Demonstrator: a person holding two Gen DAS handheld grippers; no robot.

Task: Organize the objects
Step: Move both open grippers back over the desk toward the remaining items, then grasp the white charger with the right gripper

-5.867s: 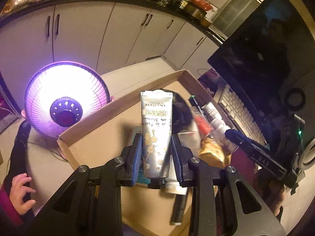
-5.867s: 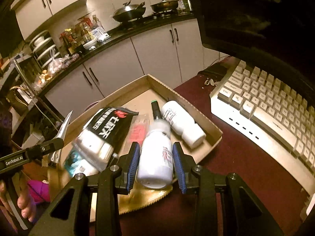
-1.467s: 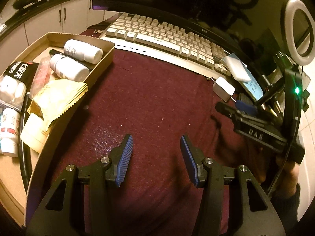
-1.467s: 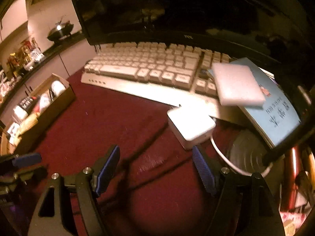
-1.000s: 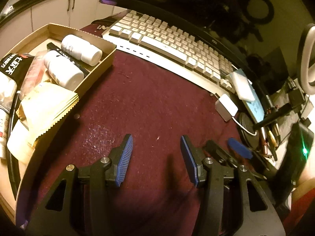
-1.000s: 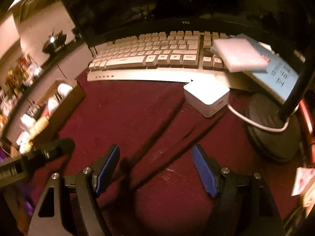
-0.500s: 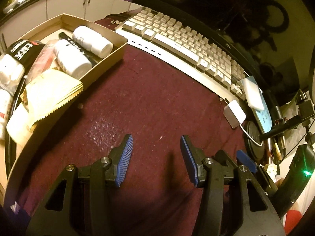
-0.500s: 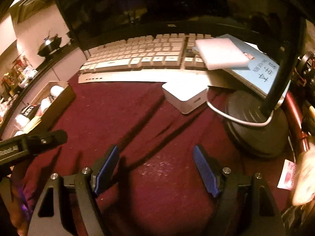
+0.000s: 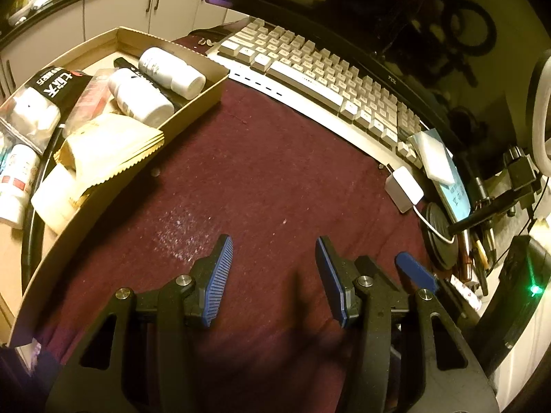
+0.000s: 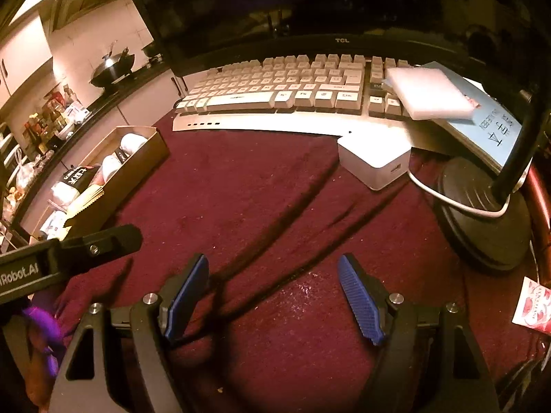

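A cardboard box (image 9: 193, 110) at the left holds two white bottles (image 9: 170, 72), a black packet (image 9: 51, 82), a tan sachet (image 9: 110, 148) and other small items. It also shows in the right wrist view (image 10: 137, 165). My left gripper (image 9: 272, 268) is open and empty above the maroon cloth (image 9: 258, 179), to the right of the box. My right gripper (image 10: 273, 292) is open and empty over the same cloth (image 10: 258, 199). The left gripper's body (image 10: 69, 251) shows at the left of the right wrist view.
A white keyboard (image 10: 275, 99) lies in front of a dark monitor (image 10: 310, 7). A white adapter (image 10: 375, 158) with a cable, a white pad (image 10: 427, 93) on a blue booklet, and a black lamp base (image 10: 482, 213) stand at the right. A red-and-white sachet (image 10: 532, 306) lies at the far right.
Both grippers, earlier shut on a hand cream tube and a white bottle over the box, are now open and empty. In the last second both drifted slightly over the cloth.
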